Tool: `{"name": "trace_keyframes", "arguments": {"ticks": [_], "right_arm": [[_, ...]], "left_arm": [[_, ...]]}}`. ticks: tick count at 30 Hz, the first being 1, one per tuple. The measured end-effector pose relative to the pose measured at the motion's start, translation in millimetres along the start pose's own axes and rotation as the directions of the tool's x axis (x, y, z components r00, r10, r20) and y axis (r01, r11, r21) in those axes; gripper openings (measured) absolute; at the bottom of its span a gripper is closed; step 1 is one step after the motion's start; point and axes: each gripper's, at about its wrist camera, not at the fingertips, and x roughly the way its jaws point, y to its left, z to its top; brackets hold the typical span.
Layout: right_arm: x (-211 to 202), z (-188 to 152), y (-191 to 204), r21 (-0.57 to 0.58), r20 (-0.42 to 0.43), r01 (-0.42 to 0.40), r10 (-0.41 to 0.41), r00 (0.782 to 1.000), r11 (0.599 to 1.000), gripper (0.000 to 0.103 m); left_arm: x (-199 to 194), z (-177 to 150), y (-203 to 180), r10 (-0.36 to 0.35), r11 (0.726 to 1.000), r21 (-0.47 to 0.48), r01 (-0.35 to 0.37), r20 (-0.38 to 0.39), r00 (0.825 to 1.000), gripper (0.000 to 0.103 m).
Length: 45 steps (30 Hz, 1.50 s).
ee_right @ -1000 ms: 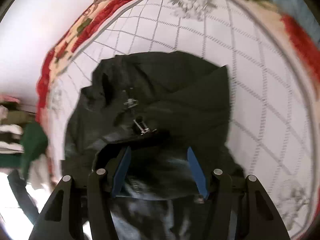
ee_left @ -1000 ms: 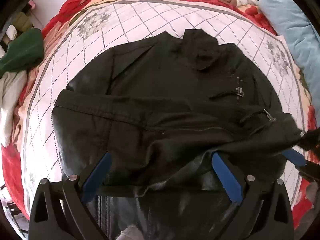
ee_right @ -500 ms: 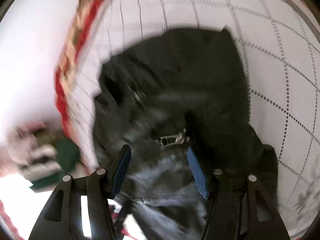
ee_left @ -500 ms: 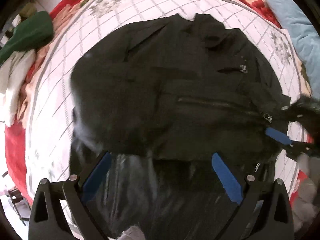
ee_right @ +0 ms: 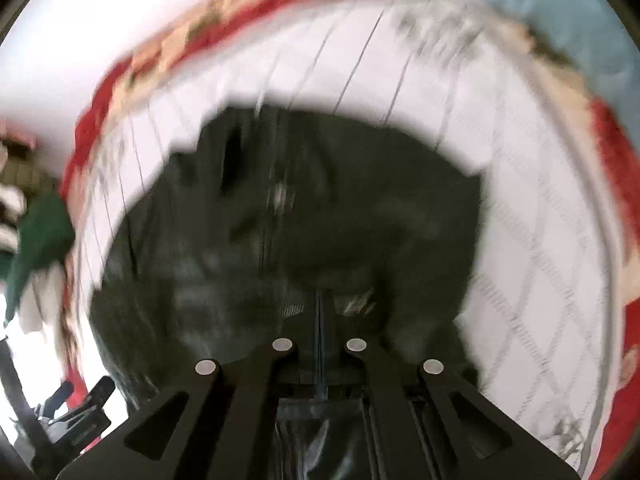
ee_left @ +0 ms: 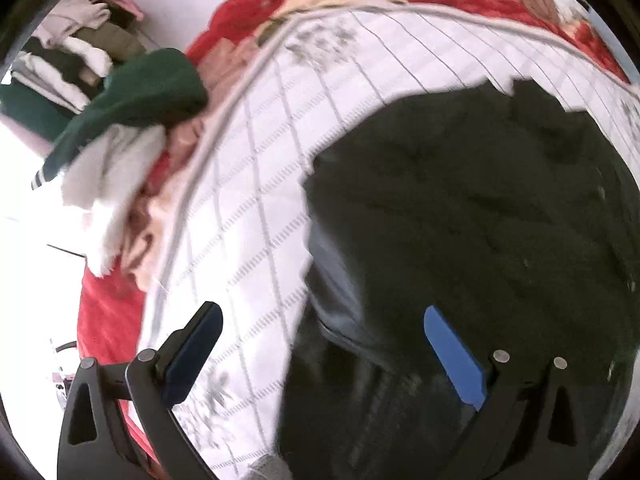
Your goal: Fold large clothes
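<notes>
Noted left gripper [ee_left: 320, 314] fingers spread wide, blue pads [ee_left: 452, 360] bare, nothing between them. Placed one pad over the jacket [ee_left: 480, 220] and the other over bare quilt [ee_left: 256, 184], straddling the jacket's left side edge. Could not tell whether either pad touched cloth.

Noted right gripper [ee_right: 320, 320] fingers pressed together, only a thin blue seam showing between them. Found dark cloth bunched right at the tips, so judged them to be pinching a fold of the jacket near its lower edge. Allowed for heavy blur in this view, so logged the grip as likely, not confirmed.

Recorded the jacket lying spread on the quilt around the middle of the bed, collar toward the far edge, hem toward the near edge. Saw a green garment [ee_left: 144, 92] on a heap of clothes off the bed's left edge, well apart from the jacket.

Judged the step in hand: starting a fold, right side gripped, left side not yet taken.

Judged the next move to call for closing the left fingers on the matching side of the hem, then lifting both sides together and carrying them toward the collar, kept level so the heavy cloth would not slump or slip.
</notes>
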Motion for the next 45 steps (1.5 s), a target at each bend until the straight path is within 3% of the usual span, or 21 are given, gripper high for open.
{"name": "trace_keyframes", "arguments": {"ticks": [1,3,4,6,8,11,12,15,19,24,26,27,28,30,32,35,37,38,39,40,45], "right_arm": [[2,8,-11,0.047,-0.043,-0.05,0.052,0.998,0.998,0.0],[19,20,-35,0.195,-0.159,-0.175,0.208,0.965,0.965,0.003],[28,21,-42,0.245,-0.191,-0.214,0.264,0.946,0.945,0.018],[45,19,-49,0.257,-0.238,-0.19,0.252,0.938,0.948,0.046],[66,12,-46,0.22,-0.305,-0.185,0.247,0.92,0.958,0.05],[107,-8,-36,0.172,-0.448,-0.174,0.234,0.863,0.97,0.051],[108,-13,-33,0.142,-0.429,-0.17,0.215,0.877,0.975,0.049],[95,-17,-25,0.054,-0.375,-0.096,0.109,0.921,0.994,0.0],[36,-12,-28,0.094,-0.154,-0.107,0.12,0.981,0.99,0.0],[-12,12,-52,0.218,0.021,-0.179,0.179,0.984,0.959,0.0],[9,20,-58,0.301,-0.071,-0.291,0.326,0.943,0.908,0.0],[30,20,-62,0.358,-0.165,-0.306,0.382,0.909,0.882,0.008],[46,19,-62,0.366,-0.236,-0.291,0.391,0.89,0.884,0.033],[72,11,-62,0.319,-0.31,-0.236,0.336,0.889,0.918,0.056],[90,3,-63,0.25,-0.368,-0.187,0.272,0.889,0.95,0.057],[112,-10,-63,0.246,-0.393,-0.222,0.307,0.867,0.943,0.058],[109,-9,-52,0.174,-0.396,-0.196,0.251,0.883,0.965,0.055],[109,-9,-40,0.144,-0.387,-0.191,0.233,0.892,0.971,0.046],[104,-10,-32,0.101,-0.369,-0.182,0.207,0.906,0.978,0.025],[97,-11,-25,0.077,-0.34,-0.178,0.194,0.92,0.981,0.019],[34,-2,-17,0.054,-0.143,-0.131,0.137,0.98,0.99,0.014]], "left_arm": [[2,3,6,0.004,1.0,-0.012,-0.004,0.003,1.0,0.103],[8,10,16,0.008,0.999,-0.039,-0.008,-0.001,1.0,0.103],[11,12,22,0.006,0.998,-0.056,-0.006,-0.005,1.0,0.103],[16,15,28,0.007,0.997,-0.078,-0.009,-0.027,1.0,0.103],[22,12,34,0.008,0.995,-0.099,-0.012,-0.041,0.999,0.103],[26,6,41,0.024,0.993,-0.116,-0.031,-0.057,0.998,0.103],[27,5,43,0.029,0.992,-0.121,-0.036,-0.063,0.998,0.103],[30,0,54,0.026,0.987,-0.154,-0.04,-0.088,0.996,0.103],[28,-2,66,0.036,0.982,-0.182,-0.051,-0.084,0.996,0.103],[30,4,74,0.034,0.979,-0.196,-0.049,-0.081,0.996,0.103],[33,5,72,0.028,0.98,-0.192,-0.043,-0.083,0.996,0.103],[34,6,70,0.023,0.981,-0.19,-0.038,-0.081,0.996,0.103],[36,7,67,0.013,0.982,-0.188,-0.028,-0.083,0.996,0.103],[41,7,63,-0.01,0.982,-0.186,-0.008,-0.098,0.995,0.103],[47,8,58,-0.031,0.982,-0.189,0.012,-0.098,0.995,0.103],[57,11,51,-0.03,0.984,-0.176,0.012,-0.103,0.994,0.103],[60,13,49,-0.027,0.985,-0.173,0.009,-0.102,0.994,0.103],[61,14,49,-0.021,0.985,-0.173,0.003,-0.099,0.995,0.103],[60,14,50,-0.016,0.985,-0.174,0.0,-0.096,0.995,0.103],[58,16,52,-0.015,0.985,-0.173,-0.001,-0.093,0.996,0.103],[40,23,64,-0.029,0.985,-0.173,0.018,-0.063,0.998,0.103]]}}
